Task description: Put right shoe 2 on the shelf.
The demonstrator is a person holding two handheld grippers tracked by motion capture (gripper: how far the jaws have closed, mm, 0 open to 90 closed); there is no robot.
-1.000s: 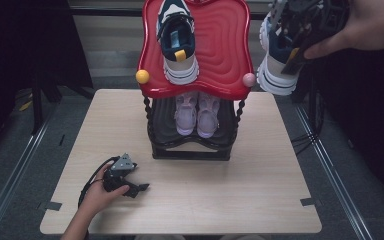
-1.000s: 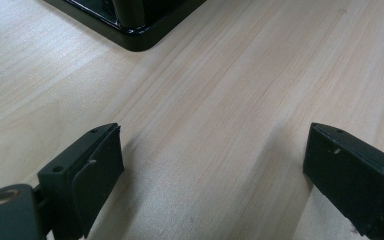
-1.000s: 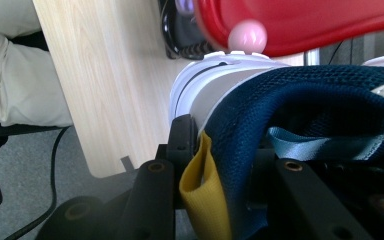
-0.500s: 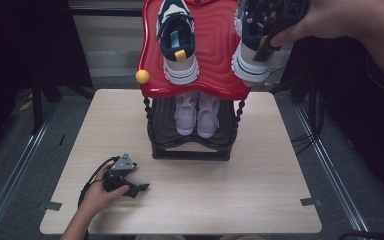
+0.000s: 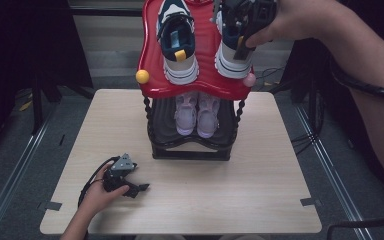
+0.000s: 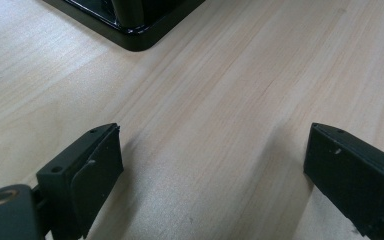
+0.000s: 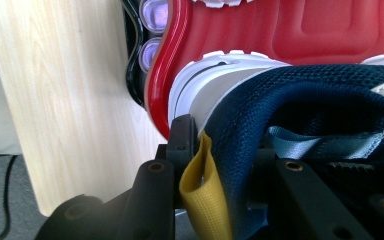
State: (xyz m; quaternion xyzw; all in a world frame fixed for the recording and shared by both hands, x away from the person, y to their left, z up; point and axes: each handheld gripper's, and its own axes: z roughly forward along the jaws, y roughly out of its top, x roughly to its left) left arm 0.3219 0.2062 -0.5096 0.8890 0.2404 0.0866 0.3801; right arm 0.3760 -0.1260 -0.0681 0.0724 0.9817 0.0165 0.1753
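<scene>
The right tongs [image 5: 242, 36] are clamped on the heel of a navy-and-white sneaker [image 5: 234, 56], one jaw outside the collar beside the yellow pull tab [image 7: 205, 195] and the other inside the shoe. The sneaker is at the right side of the red top shelf [image 5: 152, 65] of a shoe rack [image 5: 190, 150], with its white sole over the shelf near the front rim; whether it rests on the shelf or hangs just above cannot be told. Its mate [image 5: 178, 42] lies on the left side of the same shelf, toe toward the front. On the black shelf below sits a pair of pale lilac shoes [image 5: 197, 114], side by side. The rack stands at the middle of the tabletop [image 5: 280, 150], toward its far edge. Near the front left corner, the left tongs [image 5: 139, 189] lie on the tabletop in the person's hand [image 5: 100, 192], jaws wide apart with bare wood between them, the rack's black base [image 6: 130, 25] just ahead.
</scene>
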